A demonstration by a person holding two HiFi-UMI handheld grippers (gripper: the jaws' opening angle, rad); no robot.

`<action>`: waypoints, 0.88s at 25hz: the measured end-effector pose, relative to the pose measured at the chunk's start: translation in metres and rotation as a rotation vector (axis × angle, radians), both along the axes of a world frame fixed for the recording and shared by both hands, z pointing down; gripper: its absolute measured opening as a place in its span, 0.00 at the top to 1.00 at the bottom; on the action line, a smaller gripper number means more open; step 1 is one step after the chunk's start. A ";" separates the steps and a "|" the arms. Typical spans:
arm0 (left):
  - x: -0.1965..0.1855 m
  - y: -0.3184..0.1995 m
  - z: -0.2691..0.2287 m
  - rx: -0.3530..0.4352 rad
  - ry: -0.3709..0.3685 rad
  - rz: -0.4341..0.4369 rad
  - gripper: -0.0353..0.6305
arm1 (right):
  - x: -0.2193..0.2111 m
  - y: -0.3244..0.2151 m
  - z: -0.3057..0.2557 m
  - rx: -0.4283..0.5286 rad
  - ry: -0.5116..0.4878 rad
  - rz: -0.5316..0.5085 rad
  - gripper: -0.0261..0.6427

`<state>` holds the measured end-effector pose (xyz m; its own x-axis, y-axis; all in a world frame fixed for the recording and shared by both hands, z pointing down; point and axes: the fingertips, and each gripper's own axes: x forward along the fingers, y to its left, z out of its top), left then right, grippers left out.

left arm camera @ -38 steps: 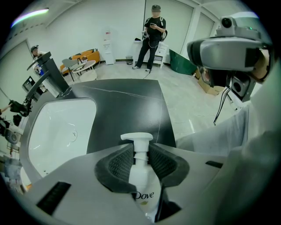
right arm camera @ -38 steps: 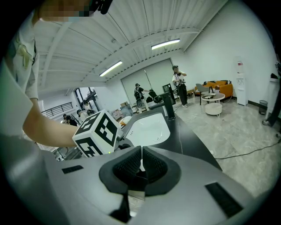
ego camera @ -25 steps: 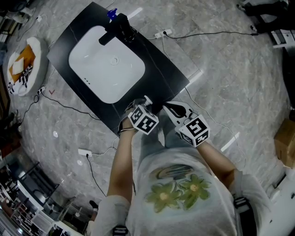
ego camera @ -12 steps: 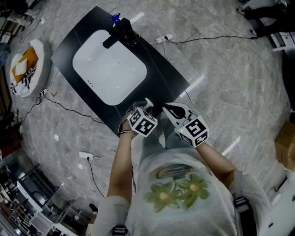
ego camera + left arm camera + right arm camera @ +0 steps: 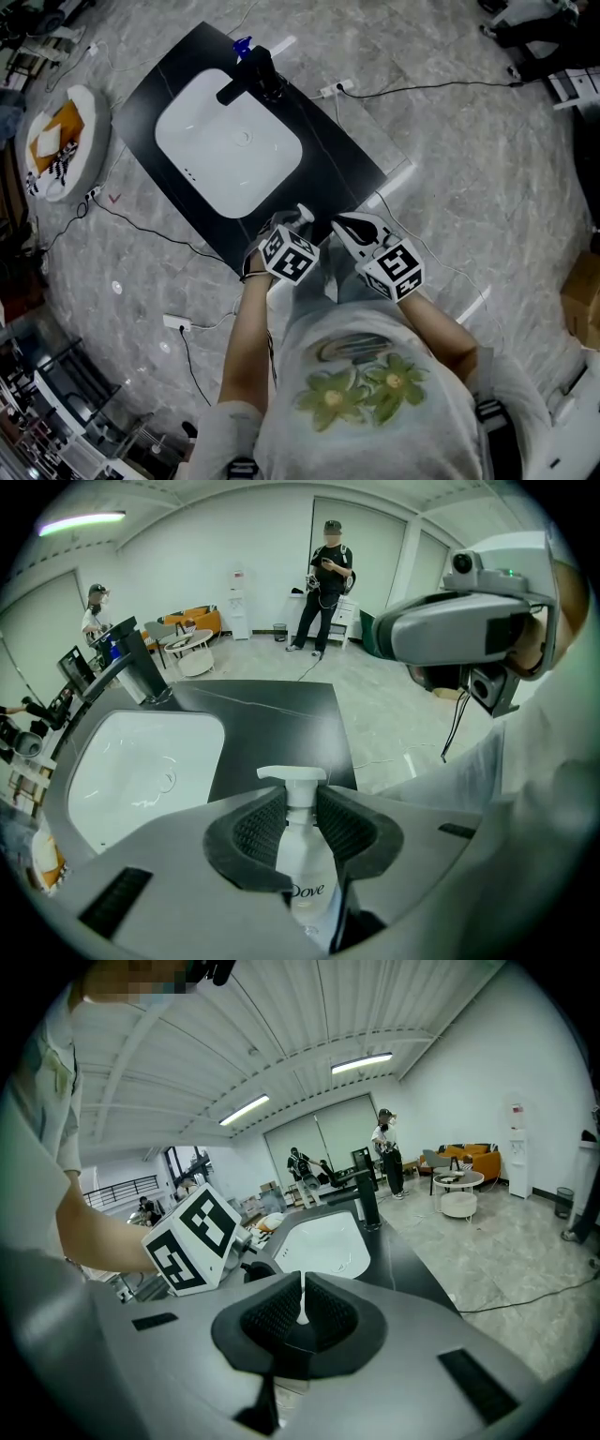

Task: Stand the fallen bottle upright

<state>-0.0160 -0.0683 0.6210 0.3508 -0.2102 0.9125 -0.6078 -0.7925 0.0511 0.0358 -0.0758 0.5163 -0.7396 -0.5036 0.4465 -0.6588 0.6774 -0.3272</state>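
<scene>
Now the left tongs [image 5: 300, 803] sit clamped on the bottle [image 5: 307, 874] at its neck, over the worktop's [image 5: 272, 724] near corner, long axis running along the tongs, pump end far, while the right tongs [image 5: 302, 1288] wait together, empty, just right.

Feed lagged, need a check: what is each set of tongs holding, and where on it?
Left tongs clamp the white pump bottle at its neck, just under the pump head; right tongs hold nothing.
</scene>
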 end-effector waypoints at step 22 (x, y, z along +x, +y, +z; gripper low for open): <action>-0.009 0.007 -0.040 0.108 0.087 -0.056 0.77 | 0.003 0.013 -0.022 0.050 0.019 0.025 0.90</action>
